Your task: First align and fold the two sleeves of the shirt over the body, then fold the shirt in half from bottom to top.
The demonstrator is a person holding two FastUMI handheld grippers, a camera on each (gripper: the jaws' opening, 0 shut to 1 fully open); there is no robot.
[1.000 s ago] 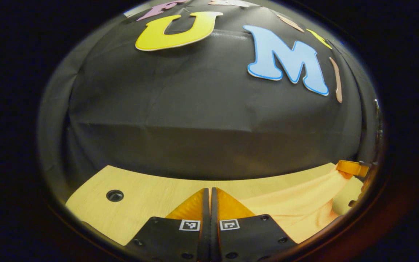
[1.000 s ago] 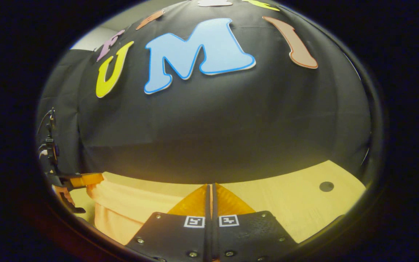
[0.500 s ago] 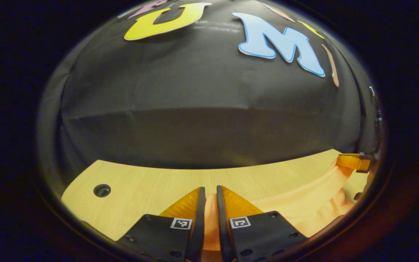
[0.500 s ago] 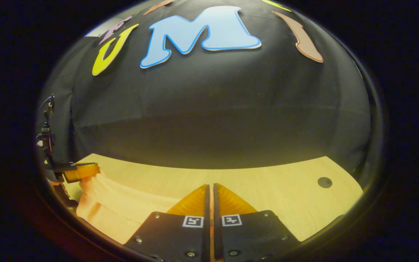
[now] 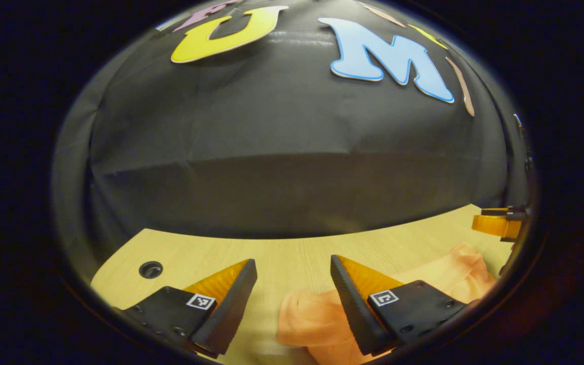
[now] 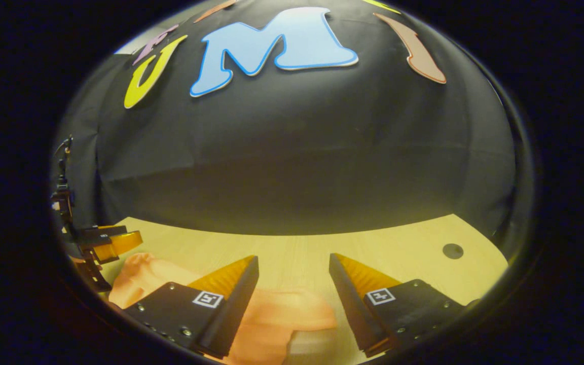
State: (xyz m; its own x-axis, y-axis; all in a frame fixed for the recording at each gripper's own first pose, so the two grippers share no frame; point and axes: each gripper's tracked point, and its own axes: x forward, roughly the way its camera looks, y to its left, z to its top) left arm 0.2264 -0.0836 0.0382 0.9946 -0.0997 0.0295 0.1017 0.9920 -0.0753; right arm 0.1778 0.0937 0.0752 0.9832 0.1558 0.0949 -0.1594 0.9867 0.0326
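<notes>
The left gripper (image 5: pixel 292 268) has two wedge-shaped fingers on black plates, each plate carrying a small square black-and-white marker and round screws. The right gripper (image 6: pixel 292 266) is built alike, with ribbed finger backs and dark inner faces.

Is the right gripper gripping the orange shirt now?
Apart. In the right gripper view the right gripper stands open, and the shirt lies loose on the table between its fingers.
</notes>
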